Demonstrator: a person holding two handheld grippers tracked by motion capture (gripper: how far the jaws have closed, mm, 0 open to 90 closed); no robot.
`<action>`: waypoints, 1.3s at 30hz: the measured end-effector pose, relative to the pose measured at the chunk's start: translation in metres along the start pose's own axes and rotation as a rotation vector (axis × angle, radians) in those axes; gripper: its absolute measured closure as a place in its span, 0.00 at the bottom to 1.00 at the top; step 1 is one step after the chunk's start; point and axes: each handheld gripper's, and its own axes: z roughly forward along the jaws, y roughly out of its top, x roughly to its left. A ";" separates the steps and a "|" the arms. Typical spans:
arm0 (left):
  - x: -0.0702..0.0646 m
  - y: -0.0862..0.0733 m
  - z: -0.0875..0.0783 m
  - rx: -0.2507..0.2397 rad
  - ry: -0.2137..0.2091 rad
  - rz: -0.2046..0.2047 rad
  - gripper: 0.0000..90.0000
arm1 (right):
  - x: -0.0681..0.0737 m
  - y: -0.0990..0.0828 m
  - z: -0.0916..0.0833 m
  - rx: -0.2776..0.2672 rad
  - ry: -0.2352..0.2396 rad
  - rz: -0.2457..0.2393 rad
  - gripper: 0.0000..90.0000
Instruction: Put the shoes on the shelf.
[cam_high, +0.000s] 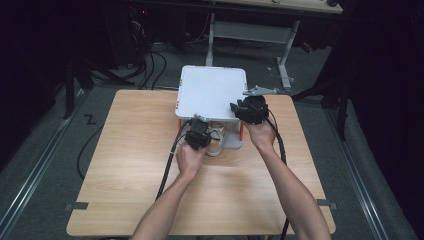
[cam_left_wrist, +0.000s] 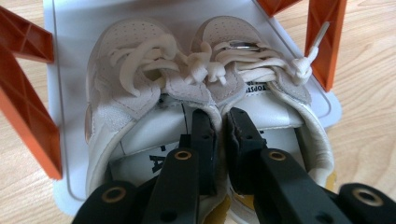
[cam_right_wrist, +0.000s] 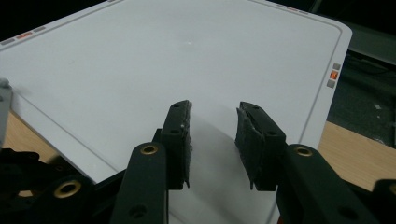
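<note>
The left gripper (cam_left_wrist: 219, 154) pinches the adjoining inner collars of a pair of shoes (cam_left_wrist: 201, 93) on the rack's (cam_high: 212, 92) lower shelf, likely mid-transfer. At two o'clock, the right gripper (cam_right_wrist: 212, 140) hovers spread over the top panel (cam_right_wrist: 187, 60).

light falls from above onto the wooden table (cam_high: 150, 165) — its top is evenly bright, while the floor and room around it sink into near-black. the white shelf top (cam_high: 212, 92) is pale and slightly washed out. the high view is soft and grainy. in both gripper views the near jaws are blurred — a soft shadow lies under the right gripper (cam_right_wrist: 212, 135).
</note>
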 end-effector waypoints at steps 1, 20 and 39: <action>-0.001 0.000 0.001 -0.002 0.004 0.002 0.90 | -0.001 0.000 0.001 0.001 0.005 0.006 0.72; -0.002 0.004 -0.024 -0.066 -0.068 0.003 0.47 | -0.002 -0.001 0.002 -0.010 0.024 0.019 0.71; -0.002 -0.037 -0.064 -0.011 -0.033 0.014 0.17 | 0.001 -0.002 0.003 -0.027 0.013 0.011 0.70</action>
